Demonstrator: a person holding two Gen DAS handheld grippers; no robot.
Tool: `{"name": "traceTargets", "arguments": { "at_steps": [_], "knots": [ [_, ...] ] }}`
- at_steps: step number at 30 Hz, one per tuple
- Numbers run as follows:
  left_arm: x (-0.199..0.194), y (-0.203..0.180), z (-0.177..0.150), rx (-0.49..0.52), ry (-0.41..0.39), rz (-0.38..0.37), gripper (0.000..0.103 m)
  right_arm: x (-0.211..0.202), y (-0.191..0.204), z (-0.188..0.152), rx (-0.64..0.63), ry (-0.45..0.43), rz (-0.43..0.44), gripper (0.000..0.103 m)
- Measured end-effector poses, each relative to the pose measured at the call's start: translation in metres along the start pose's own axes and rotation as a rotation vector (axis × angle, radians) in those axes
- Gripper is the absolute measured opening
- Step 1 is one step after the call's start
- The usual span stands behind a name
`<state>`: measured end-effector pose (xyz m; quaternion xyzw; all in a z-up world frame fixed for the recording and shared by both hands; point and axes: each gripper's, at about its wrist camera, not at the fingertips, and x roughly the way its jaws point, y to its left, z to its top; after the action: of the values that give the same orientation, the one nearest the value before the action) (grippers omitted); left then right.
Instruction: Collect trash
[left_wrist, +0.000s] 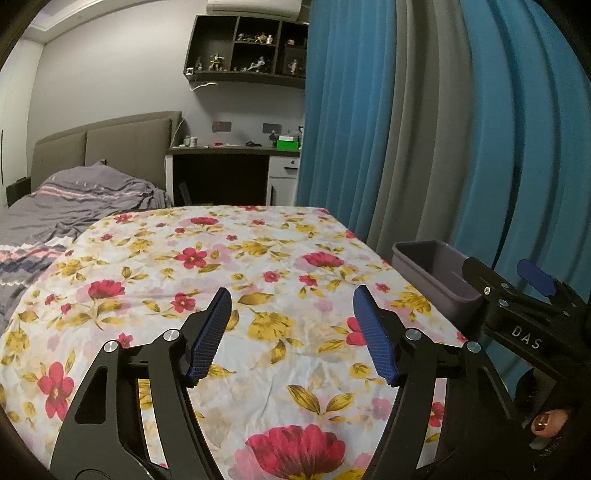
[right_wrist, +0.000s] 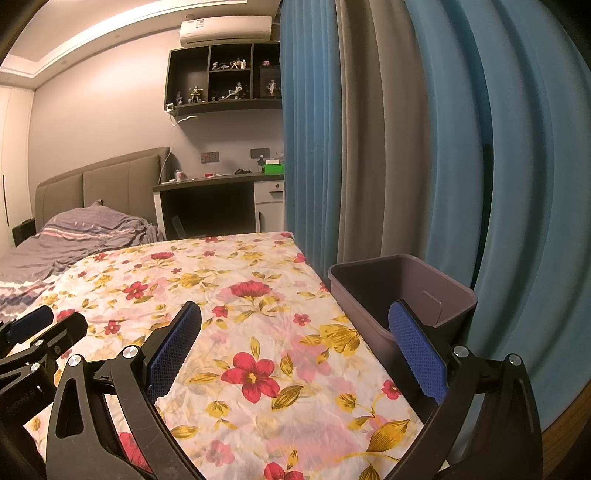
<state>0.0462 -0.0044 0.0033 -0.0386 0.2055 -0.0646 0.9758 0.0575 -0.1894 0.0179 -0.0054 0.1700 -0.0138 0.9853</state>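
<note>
Both the left hand-held gripper (left_wrist: 291, 299) and the right hand-held gripper (right_wrist: 295, 314) hover released, nothing between their pads, over the floral-clothed surface (left_wrist: 258, 258). The grey bin (right_wrist: 402, 291) stands at the surface's right edge, beside the blue curtain (right_wrist: 517, 184).

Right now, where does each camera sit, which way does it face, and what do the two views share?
Left wrist: sits on the left hand-held gripper, facing across the floral cloth toward the desk; shows its own open fingers, the right hand-held gripper, and a fingertip.
Right wrist: sits on the right hand-held gripper, facing the same way, nearer the bin; shows its own open fingers and the left hand-held gripper at its left edge.
Shared: cloth, bin, bed, desk, shelf, curtain.
</note>
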Motion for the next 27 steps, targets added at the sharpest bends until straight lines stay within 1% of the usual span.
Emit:
{"name": "traceTargets", "arguments": {
  "at_steps": [17, 20, 21, 22, 24, 26, 27],
  "knots": [
    [0.0009, 0.0013, 0.0004, 0.004, 0.003, 0.006, 0.068, -0.0002, -0.0015, -0.0002, 0.003, -0.002, 0.001, 0.097],
    [0.0013, 0.0014, 0.0005, 0.017, 0.004, 0.014, 0.073, -0.0002, -0.0021, 0.0004, 0.004, -0.002, 0.001, 0.097],
    [0.0013, 0.0012, 0.0001, 0.022, 0.005, 0.015, 0.076, -0.0003, -0.0018, 0.0006, 0.003, -0.003, 0.001, 0.097],
    [0.0016, 0.0013, -0.0001, 0.026, 0.008, 0.018, 0.081, -0.0001, -0.0021, 0.0002, 0.004, -0.003, 0.000, 0.097],
    [0.0028, 0.0016, -0.0002, 0.024, 0.015, 0.022, 0.086, 0.0000, -0.0025, 0.0002, 0.006, -0.003, 0.002, 0.097],
    [0.0034, 0.0029, -0.0006, 0.020, 0.021, 0.017, 0.087, -0.0007, -0.0014, 0.0013, 0.007, -0.004, -0.001, 0.097],
    [0.0035, 0.0030, -0.0008, 0.020, 0.023, 0.016, 0.091, -0.0008, -0.0015, 0.0015, 0.008, -0.005, -0.002, 0.097]
  ]
}}
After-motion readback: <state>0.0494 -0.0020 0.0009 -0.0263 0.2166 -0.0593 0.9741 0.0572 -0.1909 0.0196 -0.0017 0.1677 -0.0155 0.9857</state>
